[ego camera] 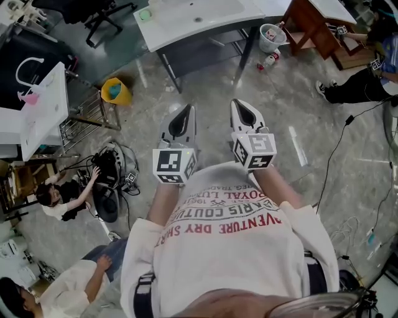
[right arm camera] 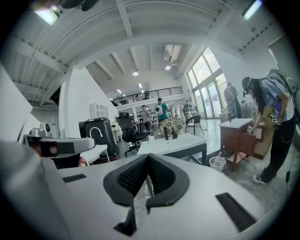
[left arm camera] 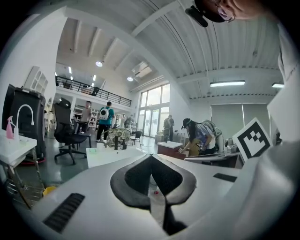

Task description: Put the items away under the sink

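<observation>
Left claw point(ego camera: 185, 115): jaws together, nothing between them. Held out from the chest at the centre of the head view, pointing close to level.
Right claw point(ego camera: 242, 110): jaws together and empty, just beside the left one and level with it.
Sink surface point(ego camera: 217, 15): white top with a drain hole, upper centre of the head view, well apart from both claws. Open dark space beneath it.
Items: small green thing point(ego camera: 144, 13) on the upper left corner of that surface. White bucket point(ego camera: 272, 36) and a bottle point(ego camera: 268, 60) on the floor point(ego camera: 205, 87) by its right leg. Cannot tell which are meant for stowing.
Other sink: a 2nd white unit with a curved tap point(ego camera: 28, 68) at the left edge. Confirm which sink is the target.
Step in hand, judged: approach. Nothing picked up yet.
Doing it well: close on the sink first and open 1 claw only once an item sits between the jaws. Grip low on the bottle so it does not swing. Keep the other claw free to steady things.
Watch: cables point(ego camera: 115, 168) on the floor at lower left, people nearby.
</observation>
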### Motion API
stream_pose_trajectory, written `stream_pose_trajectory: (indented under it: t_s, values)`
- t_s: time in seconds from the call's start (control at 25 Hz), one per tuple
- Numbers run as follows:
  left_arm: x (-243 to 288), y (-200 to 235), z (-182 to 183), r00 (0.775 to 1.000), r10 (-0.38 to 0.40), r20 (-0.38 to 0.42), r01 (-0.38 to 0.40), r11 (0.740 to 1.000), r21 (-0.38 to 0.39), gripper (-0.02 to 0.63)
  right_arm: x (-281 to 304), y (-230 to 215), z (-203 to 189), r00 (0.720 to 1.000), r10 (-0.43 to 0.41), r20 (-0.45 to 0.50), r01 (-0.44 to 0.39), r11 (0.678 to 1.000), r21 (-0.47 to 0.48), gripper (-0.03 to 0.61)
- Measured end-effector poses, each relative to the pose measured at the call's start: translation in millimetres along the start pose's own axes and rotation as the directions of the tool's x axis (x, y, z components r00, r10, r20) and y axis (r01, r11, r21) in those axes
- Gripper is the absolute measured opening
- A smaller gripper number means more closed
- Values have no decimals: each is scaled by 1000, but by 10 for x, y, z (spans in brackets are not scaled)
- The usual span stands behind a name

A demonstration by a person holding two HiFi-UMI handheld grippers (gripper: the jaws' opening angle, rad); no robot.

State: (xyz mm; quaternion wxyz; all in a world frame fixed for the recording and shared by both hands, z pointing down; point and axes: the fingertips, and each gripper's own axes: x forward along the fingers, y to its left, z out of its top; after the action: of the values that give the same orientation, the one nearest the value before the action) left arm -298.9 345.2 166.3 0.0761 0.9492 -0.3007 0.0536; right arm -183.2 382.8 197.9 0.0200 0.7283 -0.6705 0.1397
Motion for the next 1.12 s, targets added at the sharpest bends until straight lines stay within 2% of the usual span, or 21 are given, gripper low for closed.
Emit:
stream_pose_trajectory:
  t_s: [0.16,0.32,0.56,0.8,1.12]
  values:
    - [23,6,-72,1000,-2,-8,2,1000,-10,23,1,-18,-27,1000,2,-4,-2,1000,-6,25]
    - [140,53,-153,1000,12,-25,-13,1000,-26,23,117,-5,-49,998,68,-16,-68,997,-22,25]
    - [632,170,-141,996,79,-41,-80,996,-35,23,566,-279,123,990,138,-20,-139,988,-73,25]
    - [1431,179,4,988,142,-51,-145,988,-45,23,1171,-875,444,977,209,-47,-213,973,-85,25]
    - [2547,185,252,970,240,-38,-241,969,-47,23,1957,-1661,728,943,317,-100,-326,941,-89,25]
